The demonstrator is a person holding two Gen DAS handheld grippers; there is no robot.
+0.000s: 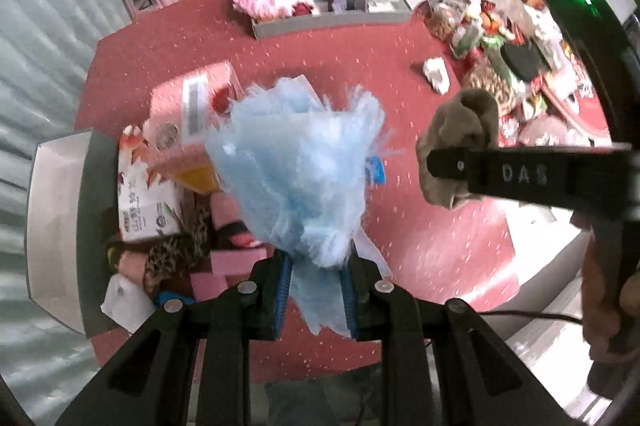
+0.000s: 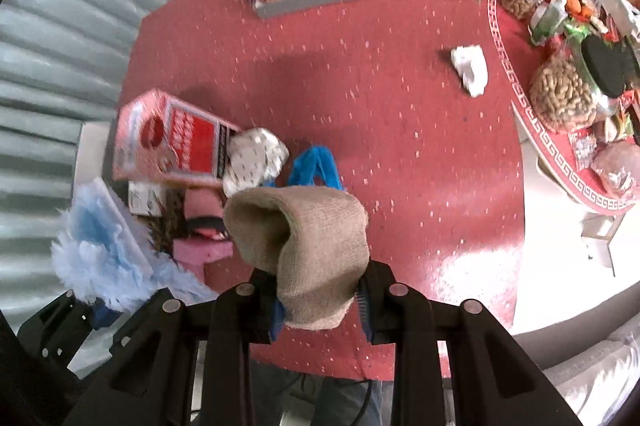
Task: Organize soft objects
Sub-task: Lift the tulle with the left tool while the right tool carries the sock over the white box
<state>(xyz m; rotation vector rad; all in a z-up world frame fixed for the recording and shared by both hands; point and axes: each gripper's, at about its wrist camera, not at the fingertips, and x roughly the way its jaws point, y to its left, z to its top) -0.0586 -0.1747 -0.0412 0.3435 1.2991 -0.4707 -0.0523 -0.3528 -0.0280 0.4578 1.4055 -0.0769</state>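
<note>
A fluffy pale-blue duster head (image 1: 298, 170) was gripped upright in the left gripper (image 1: 314, 292), directly above the pile of soft goods (image 1: 168, 226) at frame left, while a ribbed tan knit sock (image 2: 308, 246), limp and folded, was clamped in the right gripper (image 2: 320, 300) near it.

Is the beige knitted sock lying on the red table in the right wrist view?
No. The beige knitted sock is held up between the fingers of the right gripper, above the red table.
</note>
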